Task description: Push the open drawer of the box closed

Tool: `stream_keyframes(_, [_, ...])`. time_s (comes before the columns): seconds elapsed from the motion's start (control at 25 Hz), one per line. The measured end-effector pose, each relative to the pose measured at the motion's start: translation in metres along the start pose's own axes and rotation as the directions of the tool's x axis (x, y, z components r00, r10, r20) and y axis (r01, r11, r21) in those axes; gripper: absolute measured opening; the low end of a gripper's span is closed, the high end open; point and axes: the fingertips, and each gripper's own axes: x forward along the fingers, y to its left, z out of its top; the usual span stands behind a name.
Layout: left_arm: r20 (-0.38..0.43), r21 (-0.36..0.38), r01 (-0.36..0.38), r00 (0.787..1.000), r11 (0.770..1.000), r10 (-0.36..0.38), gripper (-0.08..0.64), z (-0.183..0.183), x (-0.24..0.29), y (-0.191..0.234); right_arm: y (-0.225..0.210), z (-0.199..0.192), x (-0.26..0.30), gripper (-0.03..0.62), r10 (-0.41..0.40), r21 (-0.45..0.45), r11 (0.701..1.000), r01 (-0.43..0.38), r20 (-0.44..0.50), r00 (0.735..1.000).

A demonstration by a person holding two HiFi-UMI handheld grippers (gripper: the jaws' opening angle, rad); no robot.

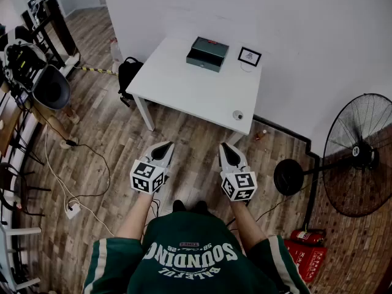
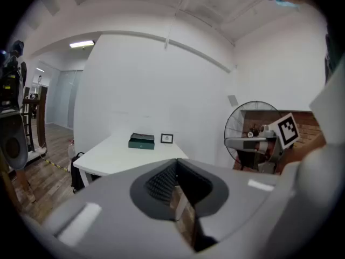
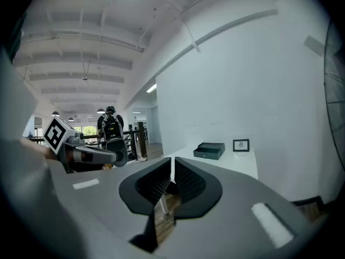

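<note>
A dark green box (image 1: pixel 207 53) sits at the far side of the white table (image 1: pixel 184 84), with its drawer (image 1: pixel 202 60) pulled out a little toward me. The box also shows small and far off in the left gripper view (image 2: pixel 142 141) and the right gripper view (image 3: pixel 209 150). Both grippers hover over the wooden floor, well short of the table. My left gripper (image 1: pixel 162 149) is shut with nothing in it, its jaws meeting (image 2: pixel 175 169). My right gripper (image 1: pixel 228 150) is likewise shut and empty (image 3: pixel 172 169).
A small picture frame (image 1: pixel 249 56) stands right of the box, and a small round object (image 1: pixel 237 115) lies near the table's front right corner. A black backpack (image 1: pixel 127 72) leans by the table's left leg. A standing fan (image 1: pixel 361 155) is at right; cables (image 1: pixel 67 195) trail at left.
</note>
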Motion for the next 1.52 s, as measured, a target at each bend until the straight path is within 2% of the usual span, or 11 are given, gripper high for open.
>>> stream_keyframes(0.28, [0.003, -0.004, -0.001, 1.000, 1.000, 0.001, 0.052, 0.004, 0.005, 0.015, 0.003, -0.002, 0.017, 0.002, -0.001, -0.020, 1.000, 0.001, -0.027, 1.000])
stream_keyframes(0.84, [-0.012, -0.001, 0.038, 0.999, 0.999, -0.038, 0.052, 0.000, 0.008, 0.049, 0.016, -0.012, 0.039, 0.002, -0.036, 0.026, 0.999, 0.037, -0.039, 0.999])
stream_keyframes(1.32, [-0.033, 0.007, 0.058, 0.998, 0.998, -0.057, 0.052, 0.006, 0.035, 0.074, 0.004, -0.012, 0.068, 0.002, -0.069, 0.040, 0.997, 0.070, -0.031, 0.997])
stream_keyframes(1.52, [-0.040, 0.006, 0.059, 0.997, 0.998, -0.059, 0.052, 0.007, 0.058, 0.084, -0.014, -0.009, 0.090, 0.002, -0.073, 0.042, 0.996, 0.074, -0.026, 0.997])
